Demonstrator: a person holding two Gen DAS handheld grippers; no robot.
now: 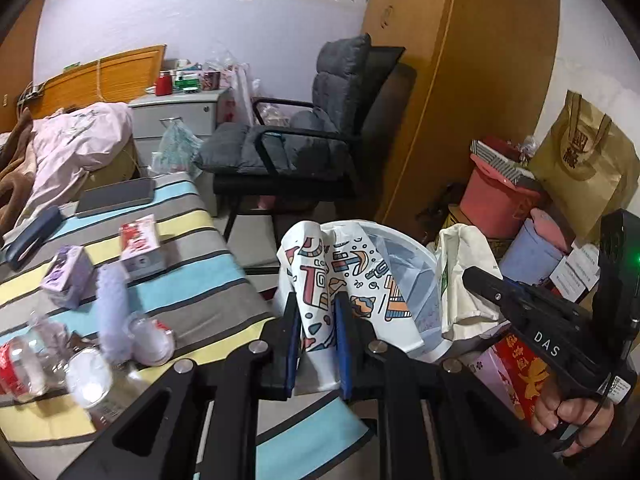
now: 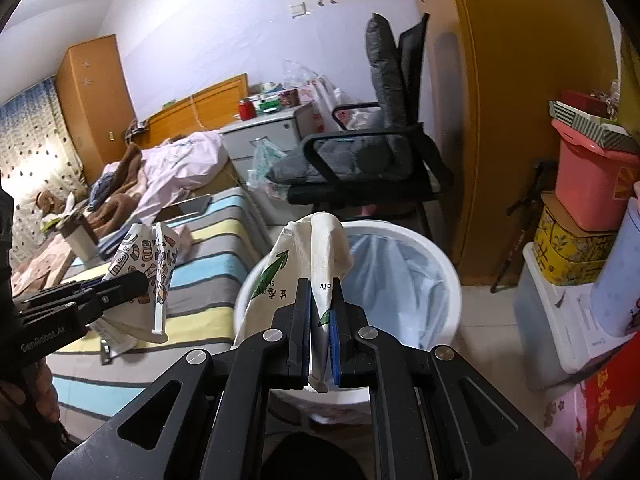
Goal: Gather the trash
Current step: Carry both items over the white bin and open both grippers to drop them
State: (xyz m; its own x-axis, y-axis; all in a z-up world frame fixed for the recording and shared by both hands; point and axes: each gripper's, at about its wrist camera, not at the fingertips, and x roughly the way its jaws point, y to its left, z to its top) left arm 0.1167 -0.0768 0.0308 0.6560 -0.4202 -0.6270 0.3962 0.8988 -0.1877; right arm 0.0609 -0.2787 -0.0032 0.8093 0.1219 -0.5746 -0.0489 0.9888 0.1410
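Currently, both tongs carry trash toward the white waste bin, which is lined with a pale blue bag and stands on the floor between the striped bed and the black armchair.

Left gripper: clenched on a crumpled paper cup printed with coloured doodles. In the left wrist view the cup hangs in front of the bin's near rim; whether it is fully over the opening cannot be told.

Right gripper: clenched on a flattened white paper cup with green print. In the right wrist view this cup overlaps the bin's left rim.

Procedure for the step in hand, as judged from this position:
1. Bring each cup over the middle of the lined opening, not over the rim, before releasing.
2. Keep the two grippers apart so that neither cup knocks the other.
3. Lower each cup toward the liner, then release; flattened paper may drift or catch on the rim if dropped from high up.
4. Release one gripper at a time if the opening is crowded.

Remaining work: clear plastic bottles, small cartons and other litter lie on the bed.
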